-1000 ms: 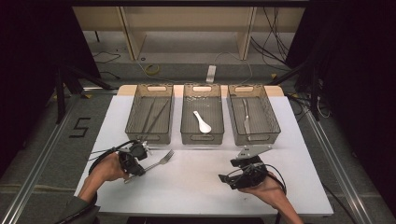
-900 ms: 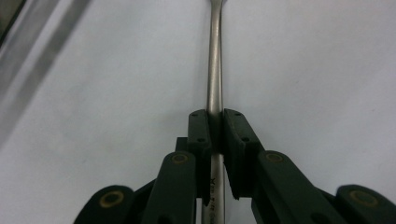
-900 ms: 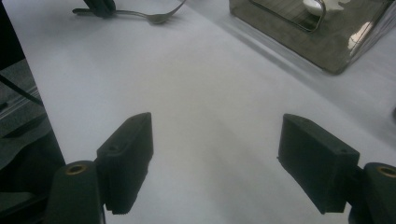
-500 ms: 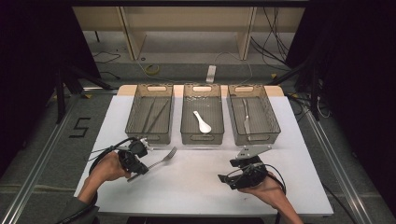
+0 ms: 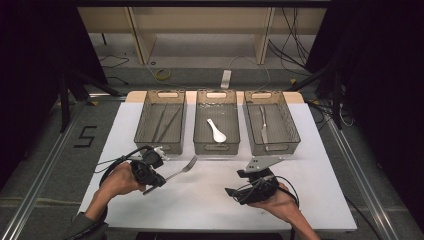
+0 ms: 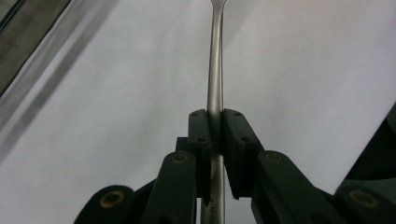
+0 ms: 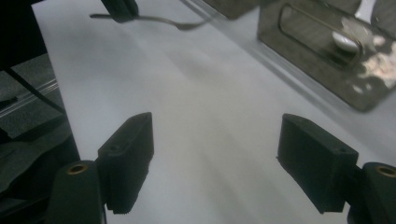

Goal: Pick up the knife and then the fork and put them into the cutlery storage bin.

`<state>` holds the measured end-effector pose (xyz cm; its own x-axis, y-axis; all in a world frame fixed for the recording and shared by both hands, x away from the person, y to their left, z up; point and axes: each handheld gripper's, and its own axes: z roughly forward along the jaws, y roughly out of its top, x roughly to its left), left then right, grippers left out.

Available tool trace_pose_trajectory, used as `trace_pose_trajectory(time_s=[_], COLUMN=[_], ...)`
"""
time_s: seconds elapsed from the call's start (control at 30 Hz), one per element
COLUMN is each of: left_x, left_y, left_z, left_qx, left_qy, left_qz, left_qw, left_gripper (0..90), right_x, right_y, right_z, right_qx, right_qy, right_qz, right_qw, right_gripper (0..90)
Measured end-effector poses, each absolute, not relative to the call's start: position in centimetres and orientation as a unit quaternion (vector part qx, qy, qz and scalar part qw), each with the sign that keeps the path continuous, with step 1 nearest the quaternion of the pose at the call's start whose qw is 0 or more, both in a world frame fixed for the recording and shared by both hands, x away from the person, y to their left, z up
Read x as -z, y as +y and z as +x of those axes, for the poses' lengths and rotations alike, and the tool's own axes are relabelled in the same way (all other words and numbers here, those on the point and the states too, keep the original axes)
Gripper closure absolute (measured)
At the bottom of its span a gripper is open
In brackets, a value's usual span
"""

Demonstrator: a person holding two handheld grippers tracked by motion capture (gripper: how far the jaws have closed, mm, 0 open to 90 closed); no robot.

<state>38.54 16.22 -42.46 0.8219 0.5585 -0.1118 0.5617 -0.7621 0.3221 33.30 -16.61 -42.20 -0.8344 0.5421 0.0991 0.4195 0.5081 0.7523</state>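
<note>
Fork [image 5: 181, 170] sat low and left of the middle in the high view, lifted a bit off the white table [image 5: 320, 165]. Left gripper [image 6: 214, 135] had its jaws pinched tight on the thin handle, prongs pointing up and right toward the bins. Right gripper [image 7: 215, 163], low and right of the middle, had its jaws wide apart with nothing in them. Three mesh bins stood in a row above. Middle bin [image 5: 216, 146] held a white spoon [image 5: 216, 130].
</note>
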Motion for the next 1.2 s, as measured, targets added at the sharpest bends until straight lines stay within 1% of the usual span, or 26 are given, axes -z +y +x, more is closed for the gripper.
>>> trace_pose_trajectory(time_s=[0.13,0.37,0.53,0.73,0.9,1.1,1.17,1.2], left_x=[42.5,42.8,43.0,42.5,42.3,42.1,42.0,41.9], left_y=[14.8,12.7,11.4,10.0,9.0,8.2,8.1,8.1], left_z=[38.1,37.7,37.2,36.8,36.5,36.1,36.0,36.0], left_qx=[0.014,0.037,0.045,0.049,0.055,0.057,0.058,0.060], left_qy=[0.279,0.253,0.240,0.217,0.203,0.189,0.190,0.189], left_qz=[0.945,0.952,0.955,0.961,0.963,0.967,0.966,0.966], left_qw=[0.171,0.168,0.167,0.166,0.166,0.162,0.167,0.168], left_gripper=[81.5,81.5,81.5,81.5,81.5,81.4,81.4,81.4], right_x=[41.9,42.4,42.8,43.5,43.8,44.3,44.6,44.7], right_y=[-14.9,-12.1,-10.8,-10.0,-9.7,-8.9,-8.6,-8.6], right_z=[32.8,32.2,32.0,32.5,32.9,32.5,32.4,32.5], right_qx=[-0.412,-0.393,-0.377,-0.368,-0.353,-0.338,-0.327,-0.324], right_qy=[0.873,0.892,0.902,0.908,0.918,0.923,0.928,0.929], right_qz=[0.245,0.201,0.177,0.167,0.138,0.141,0.129,0.111], right_qw=[0.083,0.096,0.111,0.107,0.118,0.118,0.126,0.137], right_gripper=[27.8,28.4,29.3,31.6,35.8,42.2,44.8,45.8])
